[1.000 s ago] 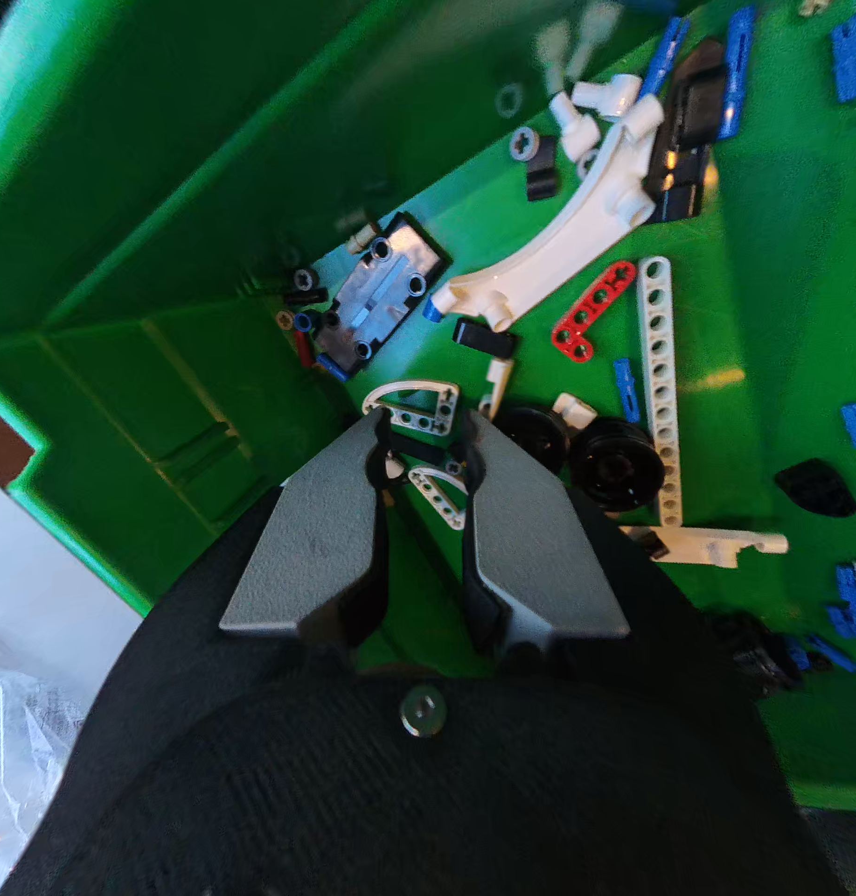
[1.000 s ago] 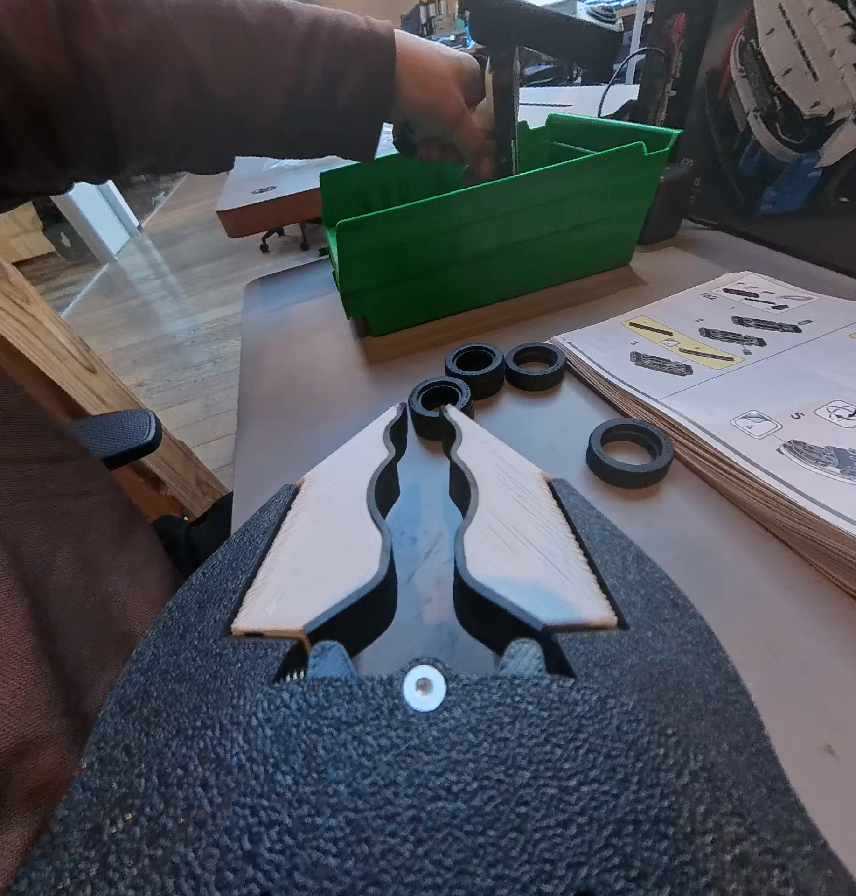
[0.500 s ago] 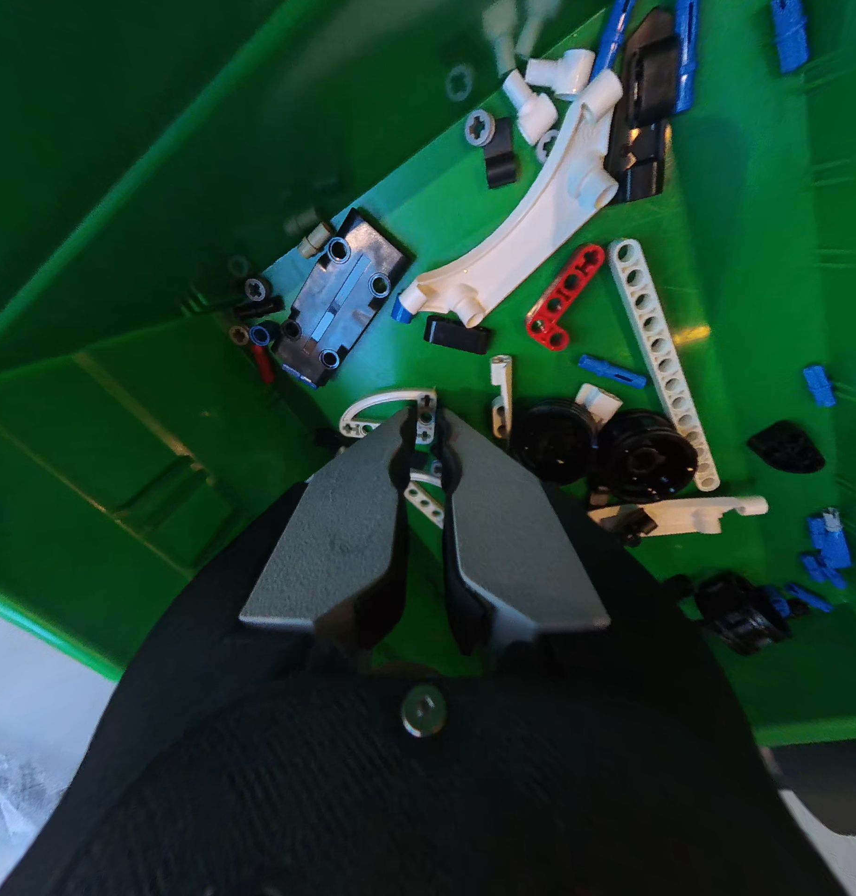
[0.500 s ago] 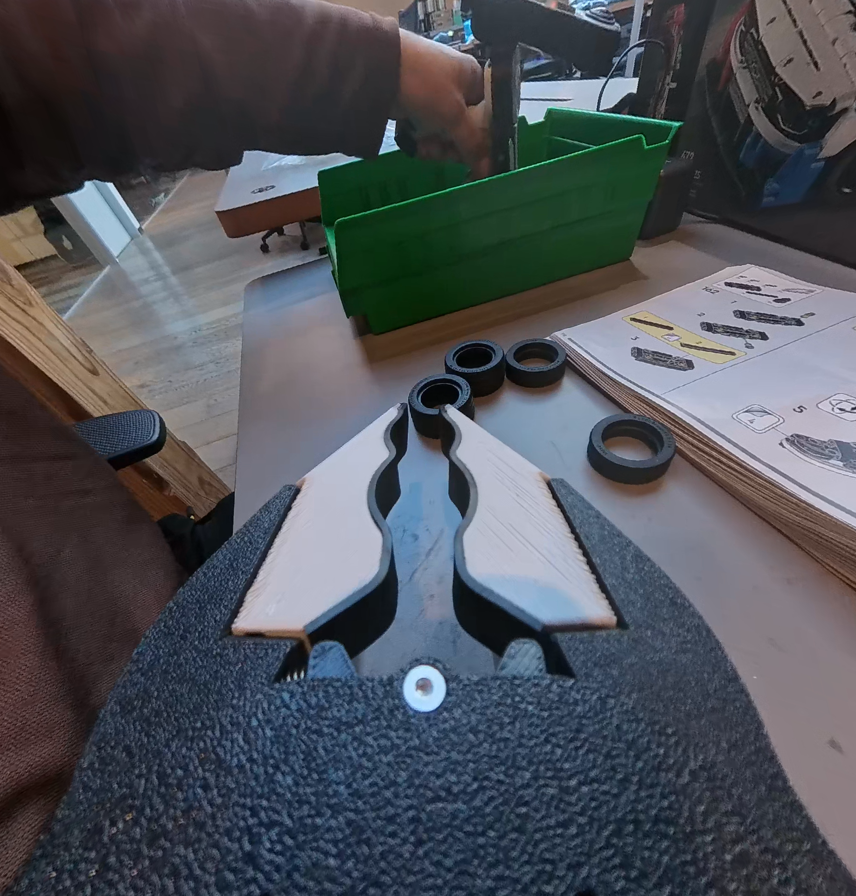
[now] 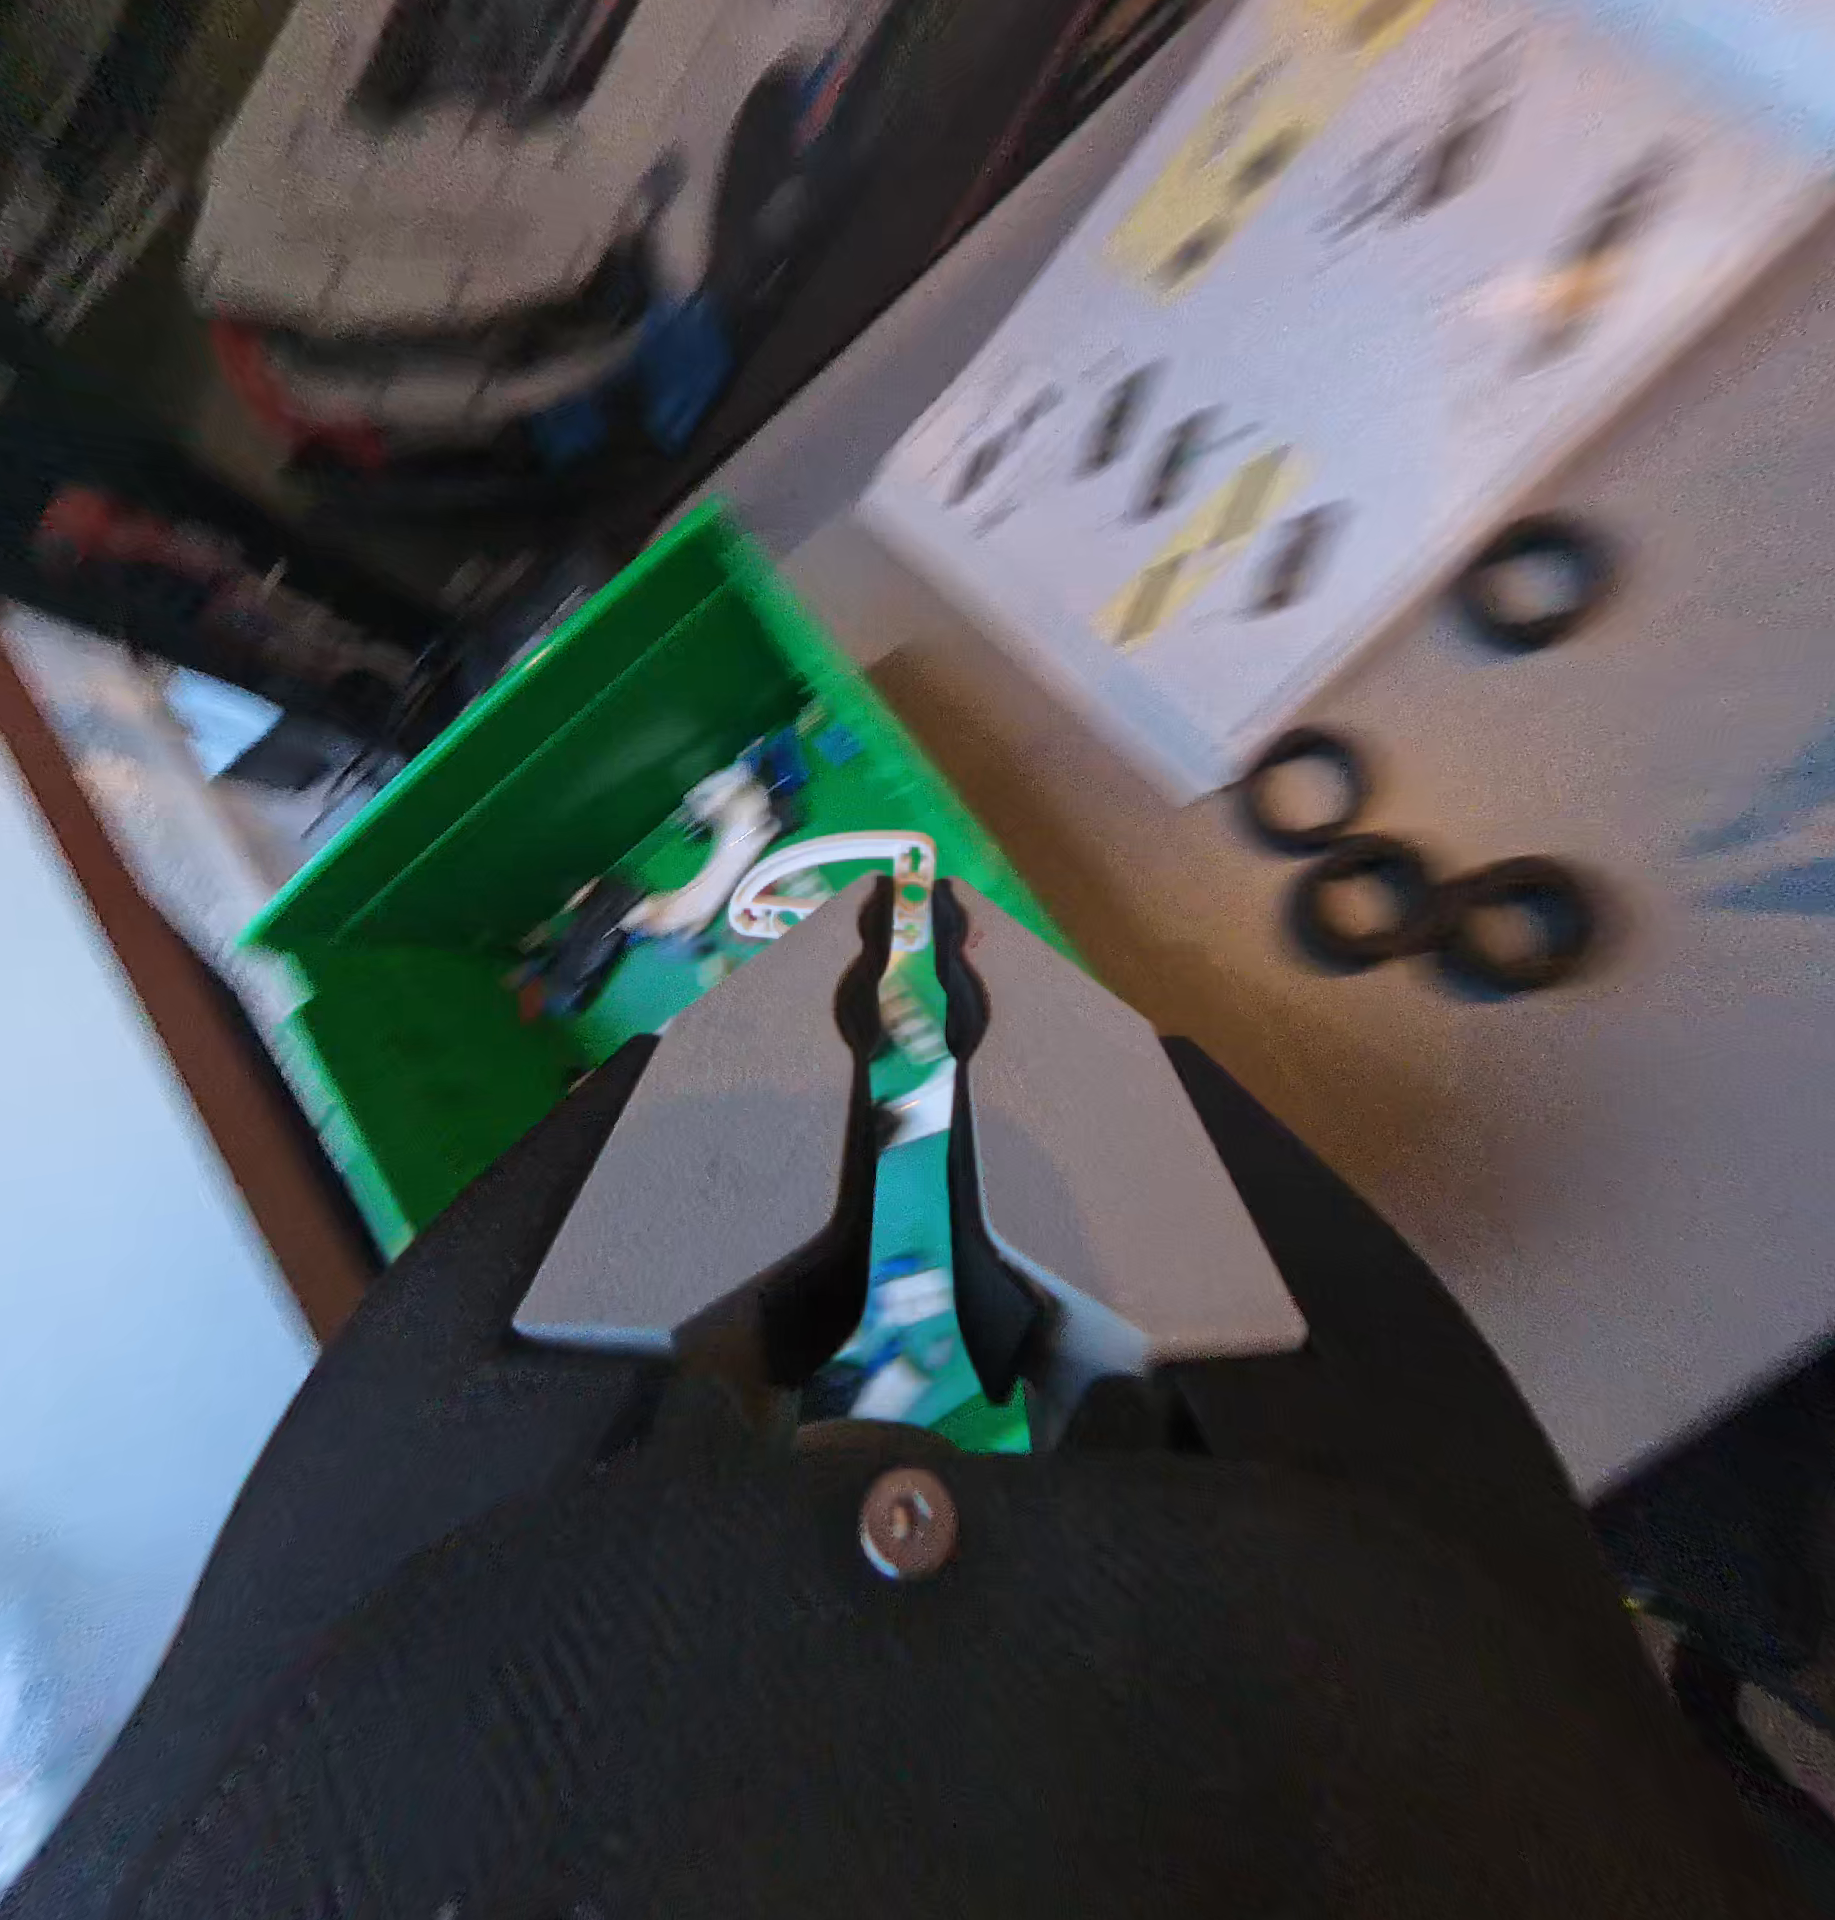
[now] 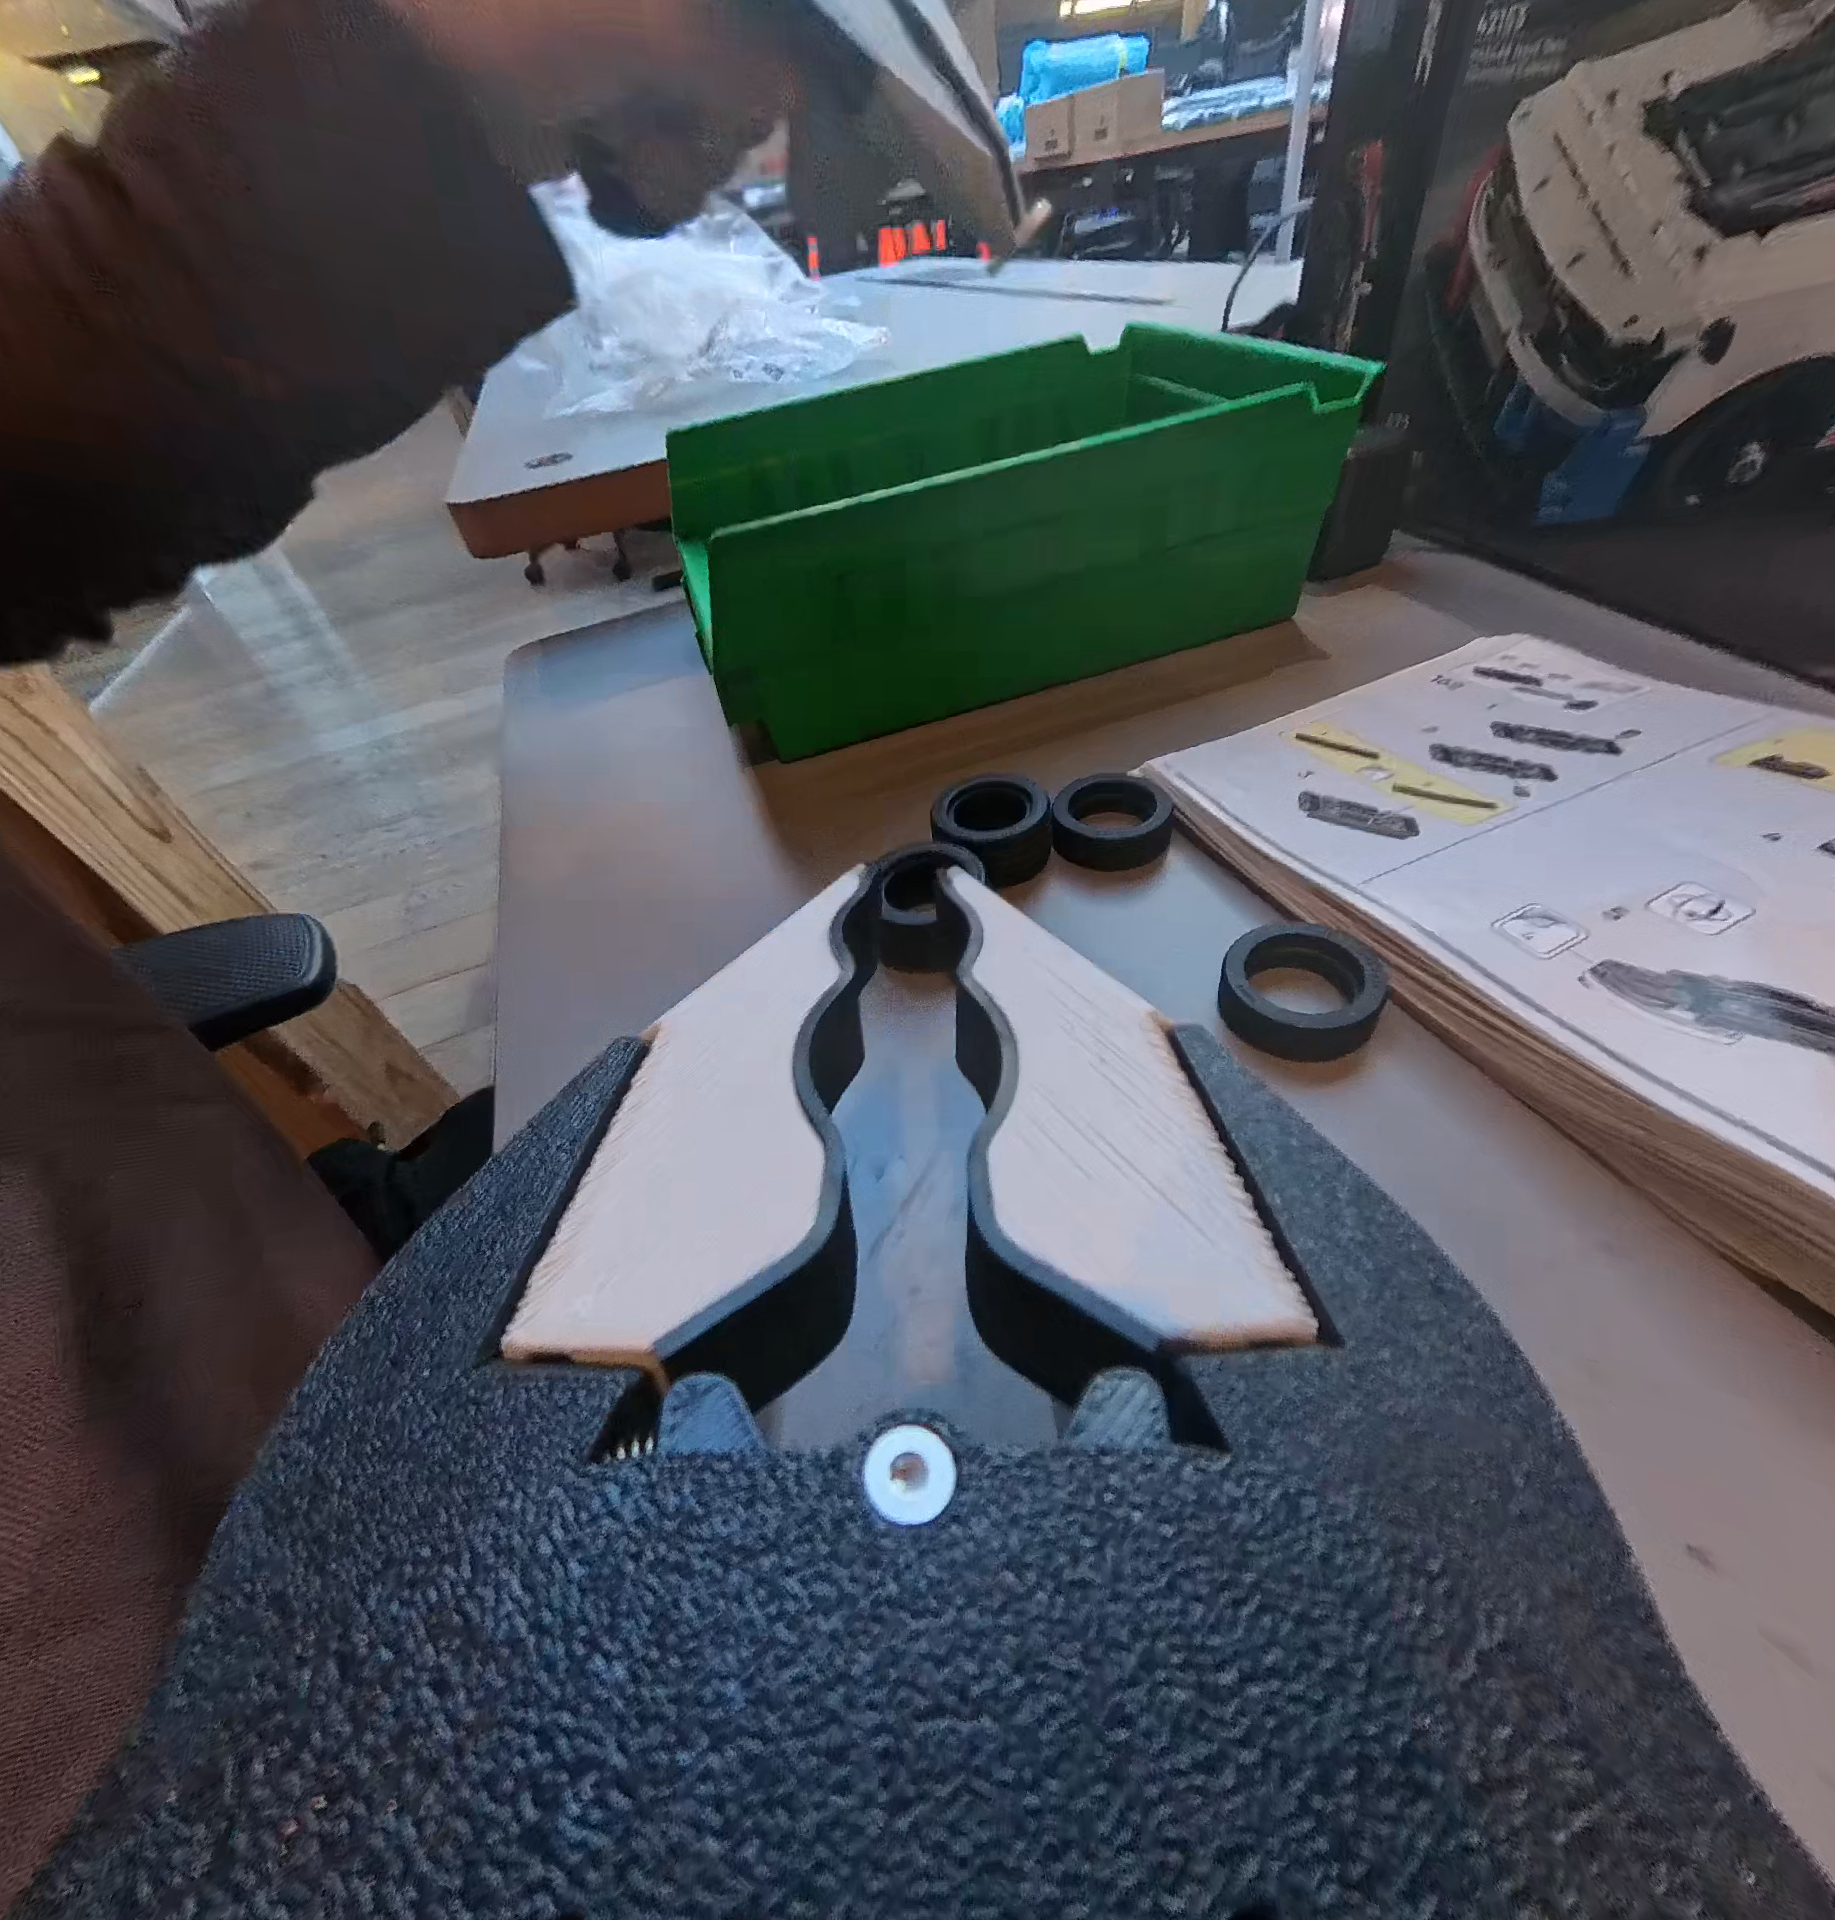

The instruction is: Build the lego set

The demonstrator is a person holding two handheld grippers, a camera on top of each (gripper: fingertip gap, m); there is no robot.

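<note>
1. Four black tyres lay on the table (image 6: 622,790) between the green bin (image 6: 1006,613) and the instruction booklet (image 6: 1578,914): two (image 6: 992,821) (image 6: 1112,821) side by side near the bin, one (image 6: 1302,989) alone just beside the booklet's edge, and one (image 6: 918,902) at the tips of the right gripper (image 6: 921,883).
2. That right gripper sat low over the table, its fingers parted only narrowly, with the nearest tyre showing in the gap at the tips; whether they touched it could not be told.
3. The left gripper (image 5: 911,891) was raised above the bin, fingers pinched on a white curved lego piece (image 5: 830,873) that stuck out to the left of the tips.
4. The left wrist view was heavily blurred; loose parts on the bin floor showed only as white, blue and black smears.
5. Bare table stretched from the bin's near wall to the tyres, and more lay right of the right gripper up to the booklet.
6. A sleeve (image 6: 217,343) reached across above the table's left edge.
7. A large dark box (image 6: 1640,260) stood close behind the bin's far right corner.
</note>
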